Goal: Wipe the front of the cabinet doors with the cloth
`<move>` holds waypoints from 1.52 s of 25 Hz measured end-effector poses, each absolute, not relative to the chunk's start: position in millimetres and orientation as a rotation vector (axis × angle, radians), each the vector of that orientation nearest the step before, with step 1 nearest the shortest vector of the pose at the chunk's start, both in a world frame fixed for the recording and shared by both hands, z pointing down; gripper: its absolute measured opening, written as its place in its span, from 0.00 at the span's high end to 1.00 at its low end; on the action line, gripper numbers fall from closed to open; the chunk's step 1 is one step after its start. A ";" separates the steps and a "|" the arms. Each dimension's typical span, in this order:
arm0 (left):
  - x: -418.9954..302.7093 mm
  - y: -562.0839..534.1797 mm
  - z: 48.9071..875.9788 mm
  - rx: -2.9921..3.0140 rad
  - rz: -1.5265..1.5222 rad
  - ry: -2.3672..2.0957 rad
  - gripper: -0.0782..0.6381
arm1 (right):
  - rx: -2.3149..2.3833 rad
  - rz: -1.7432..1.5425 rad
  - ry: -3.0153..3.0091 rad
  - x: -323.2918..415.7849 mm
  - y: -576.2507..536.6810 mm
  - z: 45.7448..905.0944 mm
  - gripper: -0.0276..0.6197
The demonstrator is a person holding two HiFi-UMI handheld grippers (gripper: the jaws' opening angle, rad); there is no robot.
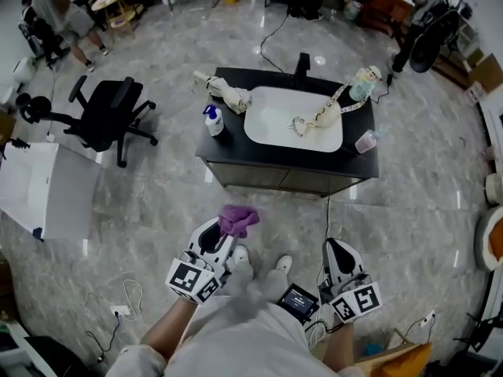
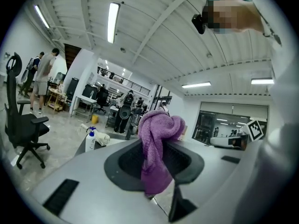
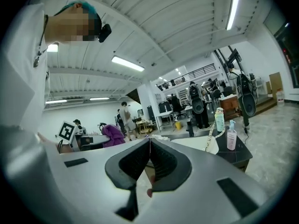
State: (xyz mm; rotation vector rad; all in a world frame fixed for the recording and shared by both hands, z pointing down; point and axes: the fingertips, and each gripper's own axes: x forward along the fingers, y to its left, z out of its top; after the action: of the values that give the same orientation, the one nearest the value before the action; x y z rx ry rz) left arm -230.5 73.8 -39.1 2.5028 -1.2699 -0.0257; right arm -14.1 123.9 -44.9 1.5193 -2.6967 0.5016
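A purple cloth is bunched in my left gripper, whose jaws are shut on it. In the left gripper view the cloth hangs down between the jaws. My right gripper is shut with nothing in it; its jaw tips meet in the right gripper view. Both grippers are held close to my body, well short of the black cabinet with a white basin on top. The cabinet door fronts face me.
On the cabinet top stand a spray bottle, rolled towels, a green bottle and a pink bottle. A black office chair stands at left, a white table beside it. Cables lie on the floor.
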 end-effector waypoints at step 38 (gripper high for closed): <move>-91.7 -54.7 307.0 2.377 0.108 -1.382 0.74 | 1.293 0.742 -2.637 34.4 14.7 289.0 0.91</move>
State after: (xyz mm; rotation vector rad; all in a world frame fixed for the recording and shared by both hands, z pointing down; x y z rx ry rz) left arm -91.7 -54.7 307.0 2.3773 -1.3817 0.1077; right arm 34.4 14.7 289.0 1.2930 -2.6372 0.7419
